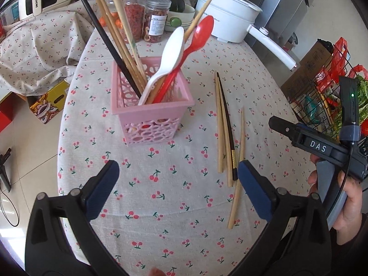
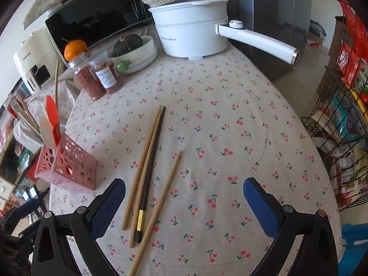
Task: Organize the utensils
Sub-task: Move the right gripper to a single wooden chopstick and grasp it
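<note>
**Loose chopsticks between wide-open jaws**

The right gripper (image 2: pixel 184 197) hangs over the near edge of the table (image 2: pixel 230 115), jaws spread wide with nothing pressed between the blue pads. Four loose chopsticks (image 2: pixel 149 172) lie on the cherry-print cloth just inside the left finger (three pale wood, one black with a gold band), the black one touching its wooden neighbours. At the table's left edge stands the pink basket (image 2: pixel 69 170), holding a red spoon (image 2: pixel 52 112), a white spoon (image 2: pixel 47 131) and more chopsticks upright. Toward the far edge sit two jars (image 2: pixel 96 78) and a white pot (image 2: pixel 193 27).
</note>
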`<state>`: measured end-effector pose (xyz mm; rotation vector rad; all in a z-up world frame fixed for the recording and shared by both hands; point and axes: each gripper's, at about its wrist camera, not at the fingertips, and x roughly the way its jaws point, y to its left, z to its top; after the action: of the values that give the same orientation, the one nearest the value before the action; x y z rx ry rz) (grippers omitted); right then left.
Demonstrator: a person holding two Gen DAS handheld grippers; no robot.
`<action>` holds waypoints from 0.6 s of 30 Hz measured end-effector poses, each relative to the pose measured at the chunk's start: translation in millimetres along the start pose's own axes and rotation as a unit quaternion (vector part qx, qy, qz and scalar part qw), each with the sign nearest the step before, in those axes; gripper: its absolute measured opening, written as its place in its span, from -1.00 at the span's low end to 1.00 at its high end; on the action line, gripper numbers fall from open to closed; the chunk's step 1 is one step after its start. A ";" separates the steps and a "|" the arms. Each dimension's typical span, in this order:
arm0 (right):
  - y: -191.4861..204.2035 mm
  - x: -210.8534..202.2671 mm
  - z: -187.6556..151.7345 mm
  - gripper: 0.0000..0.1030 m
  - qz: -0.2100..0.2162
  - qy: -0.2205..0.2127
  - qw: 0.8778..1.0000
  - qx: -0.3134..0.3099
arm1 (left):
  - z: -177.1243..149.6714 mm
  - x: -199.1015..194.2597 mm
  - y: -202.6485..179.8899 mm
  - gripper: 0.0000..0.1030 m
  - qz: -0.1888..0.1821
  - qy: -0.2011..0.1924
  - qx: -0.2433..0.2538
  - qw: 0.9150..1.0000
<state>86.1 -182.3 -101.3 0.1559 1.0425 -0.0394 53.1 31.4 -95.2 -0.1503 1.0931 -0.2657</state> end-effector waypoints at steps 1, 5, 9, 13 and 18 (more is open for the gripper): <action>1.0 5.8 -1.4 1.00 -0.005 0.011 1.000 -0.008 | -1.0 3.0 -1.2 0.98 0.001 0.004 0.001 1.000; 4.1 32.7 -4.2 1.00 -0.024 0.056 0.998 -0.025 | -2.8 11.5 -2.5 0.99 0.005 0.015 0.000 1.000; 5.4 56.8 -7.6 1.00 -0.048 0.089 0.994 -0.037 | -5.2 16.3 -1.9 0.99 0.013 0.025 0.005 1.000; 7.1 72.8 -9.7 1.00 -0.062 0.109 0.991 -0.045 | -7.2 18.4 0.6 0.99 0.011 0.030 0.001 0.999; 12.5 82.2 -13.4 1.00 -0.064 0.124 0.989 -0.051 | -8.3 16.3 4.0 0.99 0.005 0.028 -0.005 1.000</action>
<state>117.4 -164.6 -177.5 0.0006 1.2999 -0.0851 53.3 30.7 -113.9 -0.1460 1.1498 -0.2564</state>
